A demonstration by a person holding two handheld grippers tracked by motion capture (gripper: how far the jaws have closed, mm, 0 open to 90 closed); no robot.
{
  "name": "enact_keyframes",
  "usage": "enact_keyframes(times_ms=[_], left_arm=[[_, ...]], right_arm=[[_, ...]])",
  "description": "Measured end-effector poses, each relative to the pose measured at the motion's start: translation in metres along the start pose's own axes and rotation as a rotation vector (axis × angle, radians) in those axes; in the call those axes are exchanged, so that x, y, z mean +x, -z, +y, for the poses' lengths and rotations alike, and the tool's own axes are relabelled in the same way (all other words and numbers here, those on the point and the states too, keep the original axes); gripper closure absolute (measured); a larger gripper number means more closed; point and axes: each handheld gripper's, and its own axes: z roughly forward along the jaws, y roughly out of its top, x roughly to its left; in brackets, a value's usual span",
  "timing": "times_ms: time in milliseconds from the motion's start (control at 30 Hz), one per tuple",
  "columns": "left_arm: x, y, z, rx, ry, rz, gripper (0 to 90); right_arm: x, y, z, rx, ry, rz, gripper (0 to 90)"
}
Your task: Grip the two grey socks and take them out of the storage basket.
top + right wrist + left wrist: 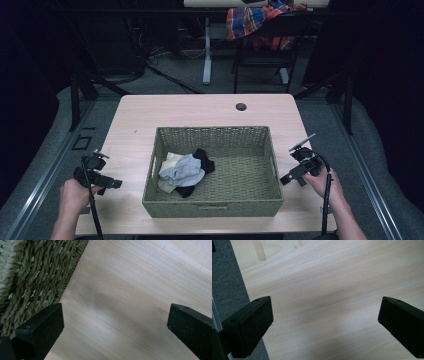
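Observation:
A green woven basket (260, 197) stands in the middle of the light wood table (200, 110). In its left half lies a small heap of clothes (185, 170): pale blue, cream and black pieces. My left gripper (112, 184) is held over the table's left side, beside the basket; its jaws stand wide apart over bare wood (325, 312), nothing between them. My right gripper (286, 178) hovers at the basket's right wall, open and empty (115, 322). The basket's weave (32, 277) is close on the left in the right gripper view.
A round cable hole (241, 106) sits near the table's far edge. Behind the table stand a chair with a plaid cloth (260, 22) and a white desk leg (206, 50). The table's left edge and grey carpet (224, 277) lie close to my left gripper.

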Motion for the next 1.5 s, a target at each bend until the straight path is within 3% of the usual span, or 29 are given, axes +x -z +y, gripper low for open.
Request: enact_keyframes(times_ms=[300, 433, 533, 700, 833, 900, 967, 1133, 1167, 1233, 1267, 1367, 1400, 1500], left_arm=[[-0.005, -0.001, 0.002, 0.008, -0.026, -0.002, 0.2], [-0.002, -0.001, 0.0, 0.033, 0.0, 0.019, 0.2], [0.001, 0.002, -0.001, 0.019, 0.036, 0.037, 0.2], [-0.001, 0.004, 0.001, 0.027, 0.03, 0.044, 0.3], [-0.003, 0.007, 0.004, 0.035, 0.061, 0.064, 0.2], [-0.004, 0.011, 0.005, 0.028, 0.065, 0.063, 0.3], [-0.006, 0.017, 0.007, 0.013, 0.058, 0.059, 0.2], [-0.013, 0.027, 0.012, -0.008, 0.042, 0.04, 0.2], [-0.013, 0.027, 0.012, -0.008, 0.042, 0.04, 0.2], [-0.017, 0.033, 0.015, -0.023, 0.033, 0.026, 0.1], [-0.021, 0.04, 0.017, -0.027, 0.02, 0.02, 0.1], [-0.024, 0.045, 0.018, -0.033, 0.012, 0.01, 0.1], [-0.026, 0.049, 0.019, -0.042, 0.005, 0.008, 0.1], [-0.027, 0.054, 0.021, -0.055, -0.002, 0.001, 0.0]], right_arm=[[0.001, -0.001, -0.001, -0.017, -0.013, 0.016, 0.5], [0.001, -0.001, 0.001, 0.001, 0.005, 0.006, 0.5], [0.001, 0.0, 0.001, 0.016, 0.019, -0.015, 0.5], [0.001, -0.001, 0.0, 0.005, 0.003, 0.003, 0.5], [0.001, -0.001, 0.001, 0.005, 0.013, -0.005, 0.5], [0.002, -0.004, 0.0, -0.018, -0.008, -0.005, 0.5], [0.001, -0.002, 0.002, 0.016, 0.019, -0.011, 0.5], [0.002, 0.0, 0.001, 0.01, 0.018, -0.009, 0.5], [0.003, -0.002, 0.0, -0.021, -0.005, -0.007, 0.5], [0.002, 0.001, 0.001, 0.004, 0.017, -0.008, 0.5], [0.004, 0.0, 0.0, -0.028, -0.009, -0.002, 0.5], [0.004, -0.001, 0.0, -0.032, -0.015, -0.006, 0.5], [0.002, 0.002, 0.001, -0.001, 0.011, -0.005, 0.5], [0.004, 0.0, 0.0, -0.029, -0.007, -0.013, 0.5]])
